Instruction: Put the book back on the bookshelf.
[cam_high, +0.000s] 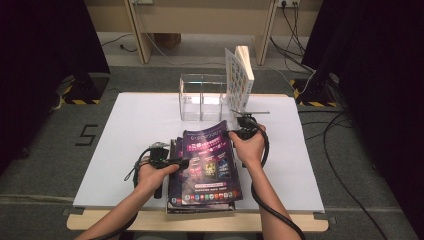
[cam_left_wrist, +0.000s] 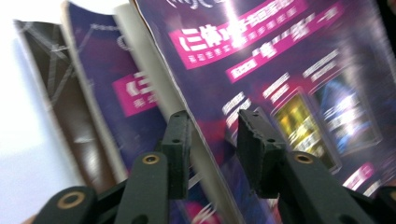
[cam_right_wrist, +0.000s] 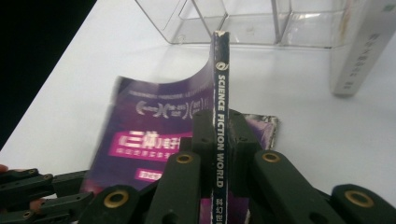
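Right gripper: clamped on the spine of the top magazine, one jaw on each side of the printed spine, as the right gripper view showed; in the high view it sat at the magazine's far right corner, held in the person's right hand.
Left gripper: jaws apart, straddling the left edge of the top magazine without pressing on it; in the high view it lay at the magazine's left side.
Table: a white board, carrying everything below.
Top magazine: purple cover, its right edge lifted off the pile and the cover curving, at the near middle of the table.
Pile of magazines: lay flat under the lifted one, edges fanned out to the left, as the left gripper view also showed.
Clear holder: a see-through box with compartments, stood at the far middle of the table, well apart from the pile.
White book: stood upright and leaning at the holder's right end.
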